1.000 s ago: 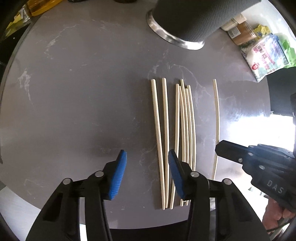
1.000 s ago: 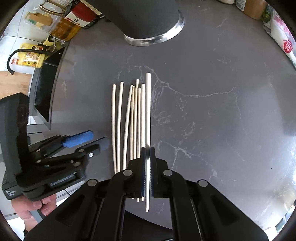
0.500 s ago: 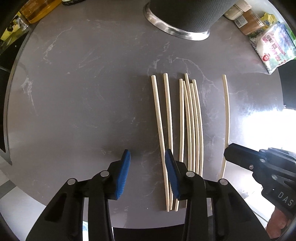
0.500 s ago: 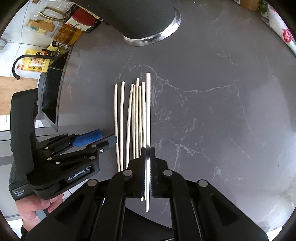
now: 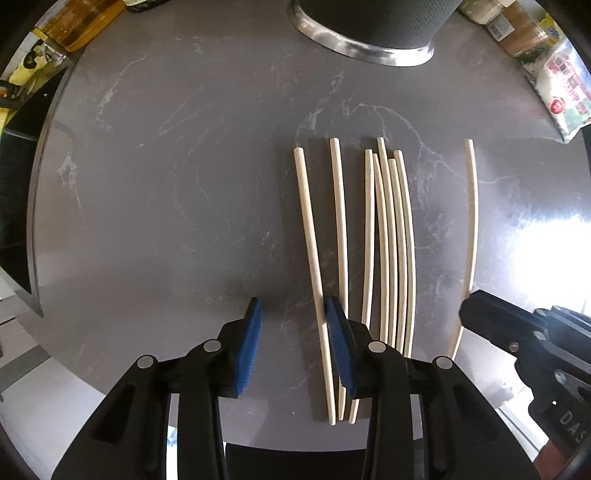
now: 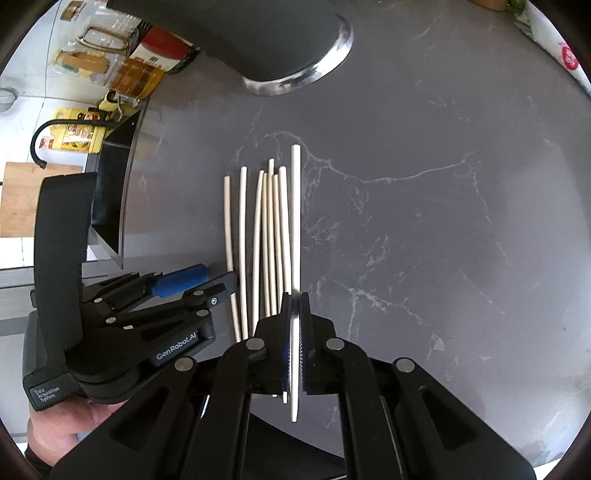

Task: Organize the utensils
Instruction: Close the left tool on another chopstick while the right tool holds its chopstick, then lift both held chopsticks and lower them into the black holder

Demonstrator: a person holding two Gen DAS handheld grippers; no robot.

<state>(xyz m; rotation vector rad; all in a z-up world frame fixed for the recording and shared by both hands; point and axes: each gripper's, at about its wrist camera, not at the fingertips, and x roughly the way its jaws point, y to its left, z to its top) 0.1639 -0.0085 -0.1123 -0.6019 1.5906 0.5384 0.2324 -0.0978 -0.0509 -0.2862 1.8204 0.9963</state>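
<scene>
Sliding rightward across the grey marbled worktop [image 5: 155, 192], the left tool [image 5: 293, 347] is now straddling the leftmost chopstick [image 5: 308, 236] of the row, and its jaws have just been narrowing, though the blue pads are not yet pressing on that stick, which is lying close against the right-hand pad. Five more chopsticks [image 5: 388, 236] are lying side by side just beyond it. The right tool [image 6: 294, 325] is staying clamped on a single chopstick [image 6: 295, 206], well apart from the others in the left view. A black steel-rimmed container [image 5: 365, 33] is standing at the far edge.
</scene>
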